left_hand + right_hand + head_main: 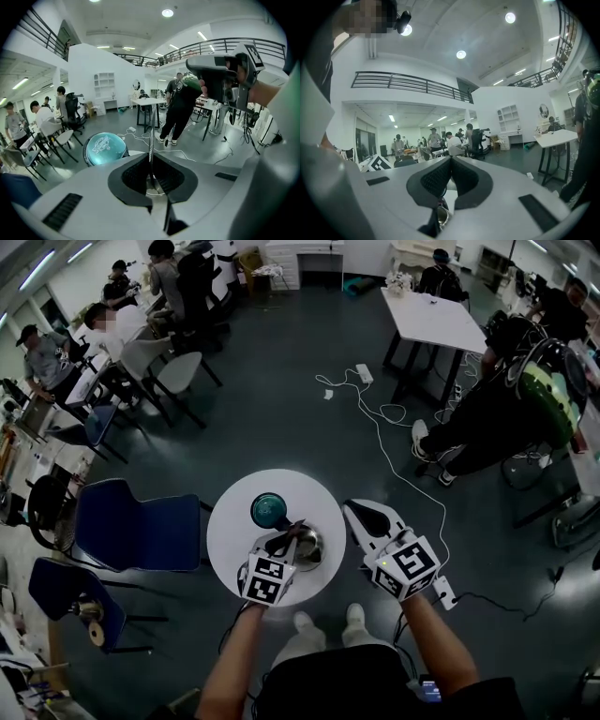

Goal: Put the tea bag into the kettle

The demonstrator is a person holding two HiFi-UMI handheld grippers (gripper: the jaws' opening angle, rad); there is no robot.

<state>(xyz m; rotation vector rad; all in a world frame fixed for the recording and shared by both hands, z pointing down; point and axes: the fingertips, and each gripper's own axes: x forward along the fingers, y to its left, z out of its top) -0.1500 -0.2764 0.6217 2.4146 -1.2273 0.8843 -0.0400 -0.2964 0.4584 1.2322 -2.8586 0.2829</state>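
The tea bag itself is out of our sight; we see only a thin strand (150, 140), likely its string, pinched between the closed jaws of the left gripper (292, 538) directly above the steel kettle (311, 546) on the round white table (234, 526). We judge it should be lowered straight down and released only once inside. The right gripper (352, 507), jaws together and empty, hovers at the table's edge.

"Any room on the counter (228, 526)?"

"Its left edge is bare. A teal jar (269, 510) blocks the far edge. The kettle (312, 547) fills the middle, its upright handle (151, 136) pinched in the left tool (294, 534)."

"And beyond the right edge?"

"Only the right tool (352, 509), above open floor."
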